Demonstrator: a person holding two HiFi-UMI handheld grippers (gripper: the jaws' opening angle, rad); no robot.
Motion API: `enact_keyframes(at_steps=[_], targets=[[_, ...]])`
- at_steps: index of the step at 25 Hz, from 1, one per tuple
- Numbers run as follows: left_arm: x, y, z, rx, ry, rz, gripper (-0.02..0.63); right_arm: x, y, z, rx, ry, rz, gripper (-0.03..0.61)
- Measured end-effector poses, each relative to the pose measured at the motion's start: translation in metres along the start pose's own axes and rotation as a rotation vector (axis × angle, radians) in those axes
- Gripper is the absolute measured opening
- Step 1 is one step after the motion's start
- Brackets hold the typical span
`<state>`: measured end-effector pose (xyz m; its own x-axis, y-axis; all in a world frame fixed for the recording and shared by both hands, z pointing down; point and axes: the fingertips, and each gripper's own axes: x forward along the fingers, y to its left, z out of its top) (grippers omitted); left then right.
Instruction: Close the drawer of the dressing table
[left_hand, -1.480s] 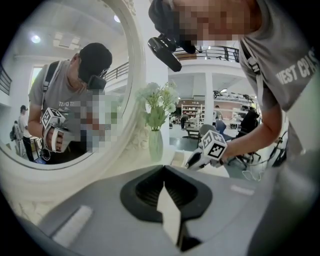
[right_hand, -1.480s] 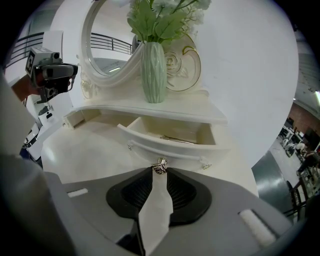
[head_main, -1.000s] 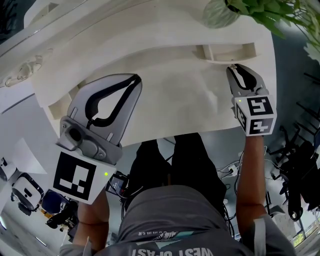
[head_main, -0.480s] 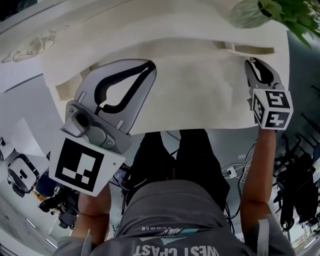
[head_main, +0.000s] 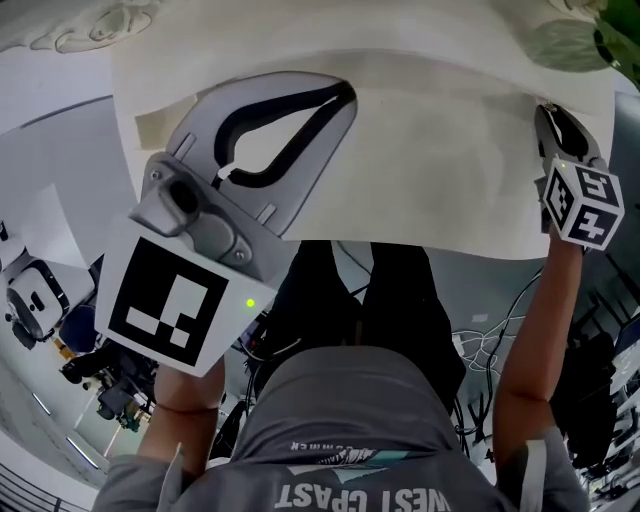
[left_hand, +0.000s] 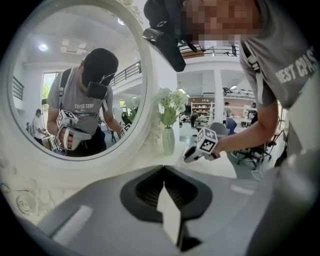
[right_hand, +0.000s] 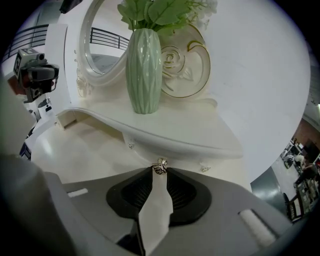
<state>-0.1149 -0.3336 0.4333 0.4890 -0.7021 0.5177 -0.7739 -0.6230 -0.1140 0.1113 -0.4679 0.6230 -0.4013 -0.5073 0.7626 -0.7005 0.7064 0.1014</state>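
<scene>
The cream dressing table (head_main: 430, 150) fills the top of the head view. In the right gripper view a small silver drawer knob (right_hand: 160, 167) sits under the rim of the shelf (right_hand: 190, 135) that carries the vase. My right gripper (right_hand: 160, 173) is shut on the knob at its fingertips. The head view shows this gripper (head_main: 548, 112) at the table's far right; the drawer itself is hidden there. My left gripper (head_main: 342, 92) hovers over the table's left half, shut and holding nothing; its tips (left_hand: 164, 172) point toward the mirror.
A green ribbed vase (right_hand: 144, 70) with leaves stands on the shelf above the knob, and a round gold-rimmed plate (right_hand: 186, 65) leans behind it. The oval mirror (left_hand: 75, 85) reflects me. Chairs, cables and gear lie on the floor around my legs (head_main: 350, 300).
Both grippers have moved toward the back of the table. The open drawer box seen earlier by the right gripper has slid in out of sight.
</scene>
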Motion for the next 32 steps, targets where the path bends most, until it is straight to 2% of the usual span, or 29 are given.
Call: enact_keyframes(at_steps=[8, 16, 21, 25, 26, 28, 30, 32], targets=[[-0.022, 0.006, -0.005, 0.001, 0.004, 0.038, 0.002, 0.005, -0.002, 0.004, 0.001, 0.003, -0.014, 0.097], [-0.046, 0.010, 0.008, 0.012, -0.013, 0.069, 0.002, 0.000, -0.007, 0.003, 0.037, 0.038, -0.039, 0.103], [-0.056, 0.012, 0.014, 0.020, -0.033, 0.086, 0.002, -0.008, -0.014, -0.005, 0.075, 0.075, -0.072, 0.165], [-0.074, 0.009, 0.030, 0.034, -0.050, 0.096, 0.002, -0.040, -0.022, 0.000, 0.099, 0.071, -0.130, 0.179], [-0.079, 0.009, 0.035, 0.038, -0.055, 0.098, 0.002, -0.052, -0.022, 0.008, 0.099, 0.052, -0.141, 0.170], [-0.089, 0.007, 0.044, 0.047, -0.067, 0.099, 0.002, -0.078, -0.015, 0.030, 0.096, -0.014, -0.133, 0.075], [-0.095, 0.001, 0.050, 0.058, -0.080, 0.100, 0.002, -0.106, -0.001, 0.054, 0.110, -0.111, -0.072, 0.002], [-0.102, -0.007, 0.057, 0.071, -0.091, 0.102, 0.002, -0.136, 0.018, 0.082, 0.117, -0.218, 0.013, 0.002]])
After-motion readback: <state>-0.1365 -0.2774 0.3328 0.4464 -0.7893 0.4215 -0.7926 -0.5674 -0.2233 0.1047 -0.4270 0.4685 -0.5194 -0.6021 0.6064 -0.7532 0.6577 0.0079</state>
